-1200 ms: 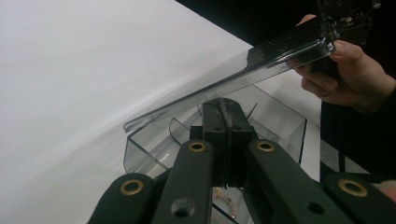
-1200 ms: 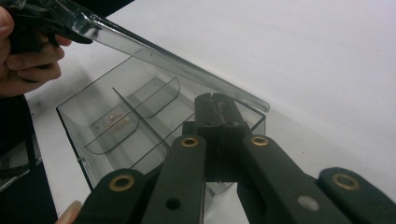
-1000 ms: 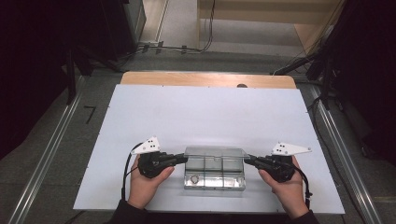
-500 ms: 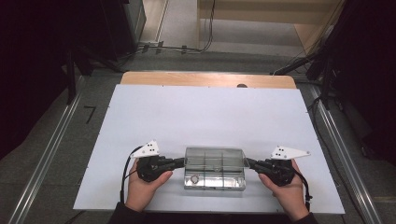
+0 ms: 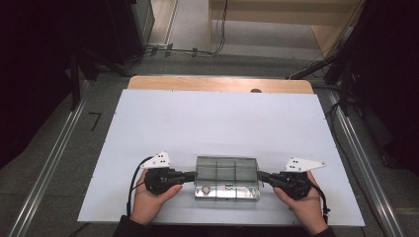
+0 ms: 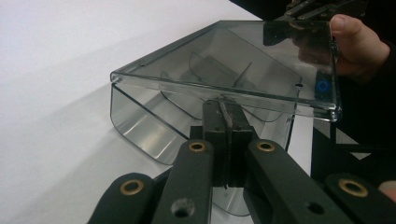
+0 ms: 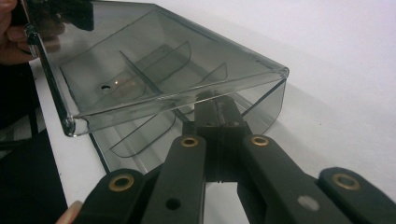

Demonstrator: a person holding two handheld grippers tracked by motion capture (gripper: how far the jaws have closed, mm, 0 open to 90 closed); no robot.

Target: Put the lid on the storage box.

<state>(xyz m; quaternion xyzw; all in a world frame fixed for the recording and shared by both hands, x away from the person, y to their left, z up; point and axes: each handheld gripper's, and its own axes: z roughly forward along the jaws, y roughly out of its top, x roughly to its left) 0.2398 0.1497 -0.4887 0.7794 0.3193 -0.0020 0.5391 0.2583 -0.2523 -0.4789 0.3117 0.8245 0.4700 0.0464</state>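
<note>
A clear plastic compartment box (image 5: 227, 170) with its lid on rests on the white table near the front edge. My left gripper (image 5: 193, 176) meets its left end and my right gripper (image 5: 260, 176) its right end. In the left gripper view the jaws (image 6: 223, 111) are shut, tips against the end wall just under the lid (image 6: 233, 56). The right gripper view shows the same: shut jaws (image 7: 215, 106) under the lid's rim (image 7: 154, 51). A thin pale line runs between each pair of pads; I cannot tell whether it belongs to the box. Inner dividers show through the plastic.
The white tabletop (image 5: 217, 123) stretches out beyond the box to a wooden strip (image 5: 217, 84) at the far edge. Metal rails (image 5: 49, 163) run along both sides on the floor. A hand (image 6: 355, 46) holds the other gripper at the box's far end.
Both hands and their grippers have dropped very slightly toward the front edge. The box stays where it was.
</note>
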